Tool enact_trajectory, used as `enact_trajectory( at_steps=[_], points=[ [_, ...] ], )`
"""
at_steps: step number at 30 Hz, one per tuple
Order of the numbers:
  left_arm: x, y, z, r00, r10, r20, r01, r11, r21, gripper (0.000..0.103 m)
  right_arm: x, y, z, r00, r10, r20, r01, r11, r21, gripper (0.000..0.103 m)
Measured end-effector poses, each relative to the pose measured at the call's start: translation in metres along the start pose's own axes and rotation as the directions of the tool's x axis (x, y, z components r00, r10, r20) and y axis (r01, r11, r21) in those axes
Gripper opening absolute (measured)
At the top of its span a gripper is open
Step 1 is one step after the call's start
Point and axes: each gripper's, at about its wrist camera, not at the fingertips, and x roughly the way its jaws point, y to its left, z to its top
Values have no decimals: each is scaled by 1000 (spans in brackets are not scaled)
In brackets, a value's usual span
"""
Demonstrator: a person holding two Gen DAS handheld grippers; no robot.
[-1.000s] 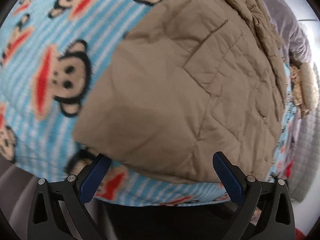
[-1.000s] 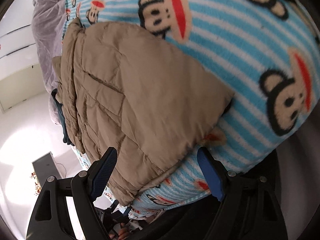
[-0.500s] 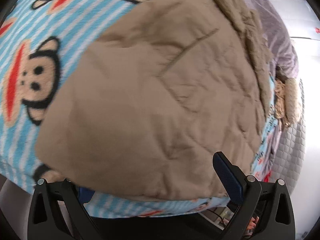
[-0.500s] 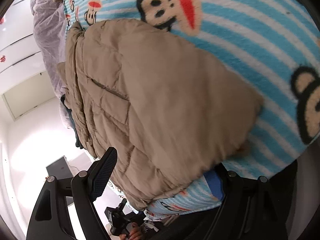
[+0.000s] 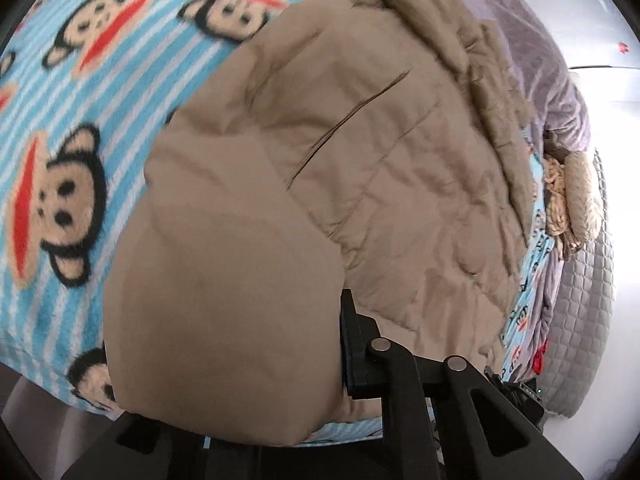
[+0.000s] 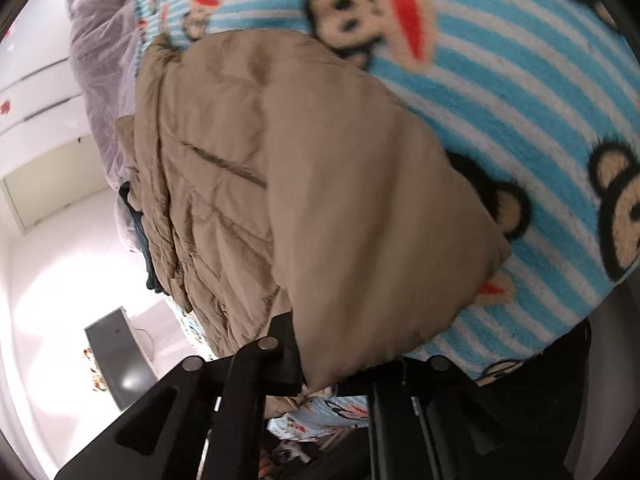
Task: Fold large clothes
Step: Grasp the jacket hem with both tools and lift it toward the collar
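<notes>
A tan quilted padded jacket lies on a fleece blanket with blue and white stripes and a monkey print, filling the centre of both frames. At lower centre of the left view, the left hand-held gripper is closing, pinching the jacket's smooth near corner. At lower centre of the right view, the right hand-held gripper is closing on the jacket's other corner. A grey quilted cover hangs at right.

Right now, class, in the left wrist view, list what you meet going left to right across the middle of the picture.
monkey-print blanket → tan quilted jacket → beige knitted item → grey quilted cover
</notes>
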Motion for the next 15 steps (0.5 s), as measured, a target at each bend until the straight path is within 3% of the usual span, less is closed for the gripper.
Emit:
enact_trajectory(
  at_steps=[7, 15],
  points=[
    [-45, -44, 26, 991, -82, 105, 73, 994, 84, 17, -12, 62, 4, 999, 37, 17, -33, 986, -164, 7],
    [-92, -129, 94, 947, -199, 253, 139, 962, 236, 17, -36, 179, 37, 989, 120, 89, -79, 926, -369, 6]
  ],
)
